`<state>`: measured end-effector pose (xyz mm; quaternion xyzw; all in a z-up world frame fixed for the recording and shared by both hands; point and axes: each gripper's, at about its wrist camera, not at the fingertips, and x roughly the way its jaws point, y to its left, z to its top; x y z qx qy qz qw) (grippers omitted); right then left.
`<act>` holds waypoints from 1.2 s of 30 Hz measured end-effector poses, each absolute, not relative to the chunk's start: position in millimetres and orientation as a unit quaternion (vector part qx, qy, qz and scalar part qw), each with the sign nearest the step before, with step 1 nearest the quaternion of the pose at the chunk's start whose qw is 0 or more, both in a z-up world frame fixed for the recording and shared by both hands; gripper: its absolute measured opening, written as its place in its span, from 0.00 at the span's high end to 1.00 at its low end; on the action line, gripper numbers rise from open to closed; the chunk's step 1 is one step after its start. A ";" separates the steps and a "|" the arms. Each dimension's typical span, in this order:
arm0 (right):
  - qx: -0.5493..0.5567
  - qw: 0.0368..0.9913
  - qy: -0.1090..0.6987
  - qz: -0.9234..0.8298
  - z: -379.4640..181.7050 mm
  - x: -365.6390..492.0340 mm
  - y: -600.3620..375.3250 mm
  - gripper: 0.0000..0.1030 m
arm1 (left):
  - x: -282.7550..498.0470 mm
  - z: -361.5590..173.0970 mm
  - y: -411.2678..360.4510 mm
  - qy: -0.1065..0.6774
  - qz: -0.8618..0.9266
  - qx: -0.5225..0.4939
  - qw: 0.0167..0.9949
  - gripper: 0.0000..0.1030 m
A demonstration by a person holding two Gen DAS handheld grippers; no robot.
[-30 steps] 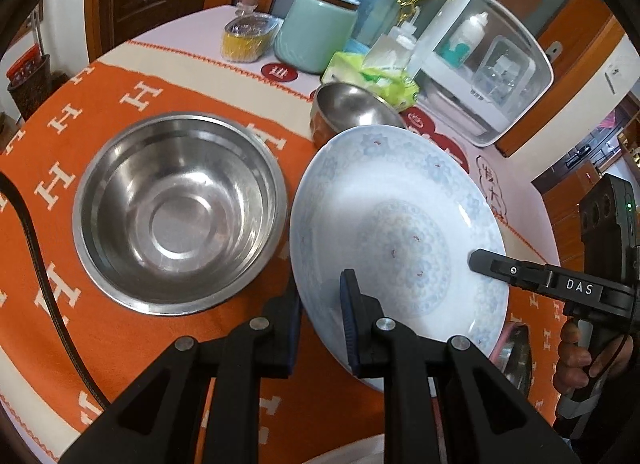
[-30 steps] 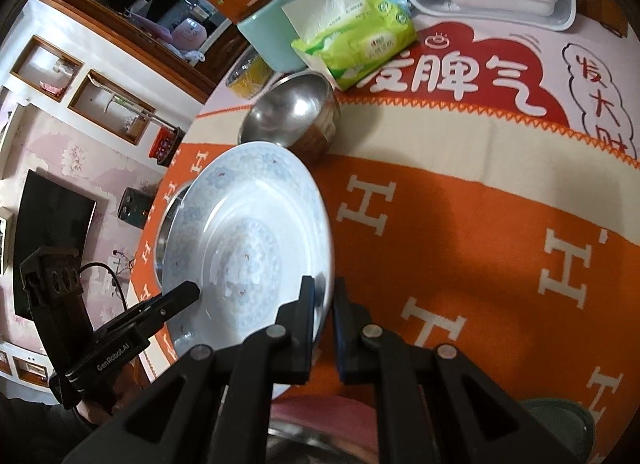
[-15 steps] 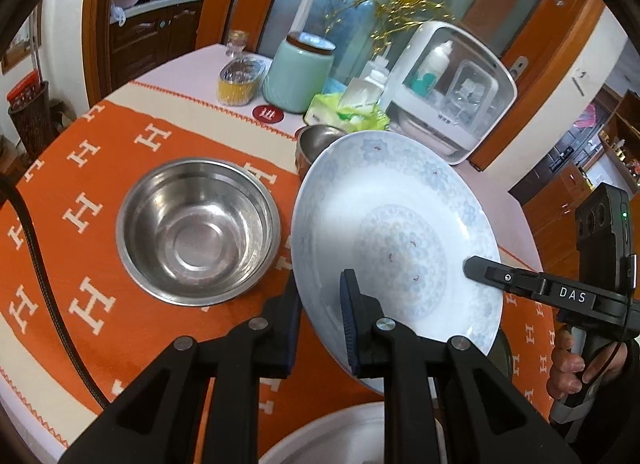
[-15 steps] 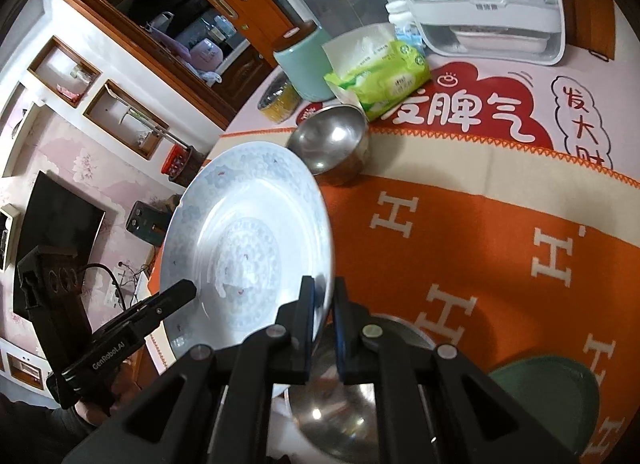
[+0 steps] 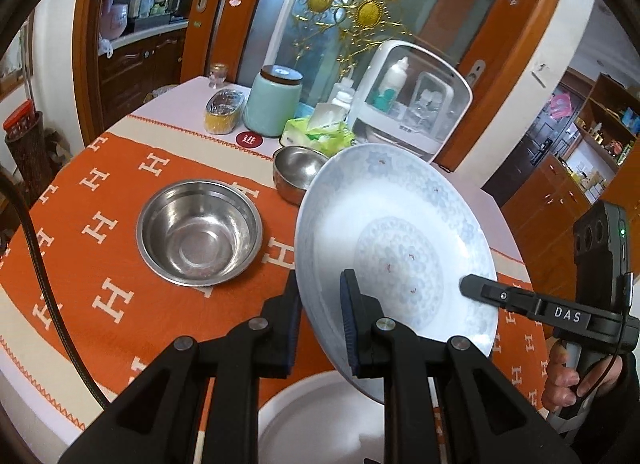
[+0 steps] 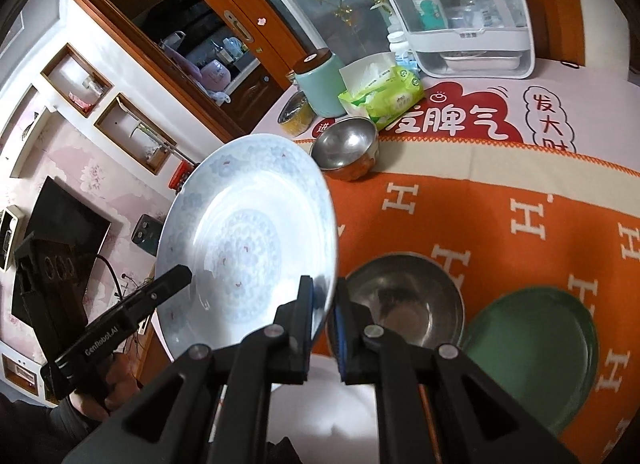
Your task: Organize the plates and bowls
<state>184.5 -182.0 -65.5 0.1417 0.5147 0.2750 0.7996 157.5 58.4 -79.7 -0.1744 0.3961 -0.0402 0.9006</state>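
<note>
A white plate with a pale blue pattern (image 5: 400, 232) (image 6: 248, 232) hangs tilted above the table, held from both sides. My left gripper (image 5: 320, 284) is shut on its near left rim. On the opposite rim my right gripper (image 6: 323, 288) is shut as well. A large steel bowl (image 5: 200, 232) rests on the orange cloth to the left. Farther back stands a small steel bowl (image 5: 300, 172) (image 6: 346, 144). Below the held plate lie a white plate (image 5: 320, 416), another steel bowl (image 6: 404, 304) and a green plate (image 6: 532, 356).
At the table's far edge stand a mint jar (image 5: 276, 104), a green tissue pack (image 5: 320, 132), a yellow-filled glass dish (image 5: 224, 112) and a white storage box (image 5: 408, 100). A person's hand (image 5: 564, 380) grips the right tool. The orange cloth (image 5: 100, 264) covers the table.
Both grippers have risen and drawn back with the plate between them. The table looks farther away, and the white plate, a steel bowl and the green plate have come into view below.
</note>
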 end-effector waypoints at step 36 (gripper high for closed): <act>0.181 0.780 0.542 0.253 -100.2 19.7 -215.4 0.90 | 18.3 -96.4 10.2 0.463 -0.045 -0.109 0.878 0.84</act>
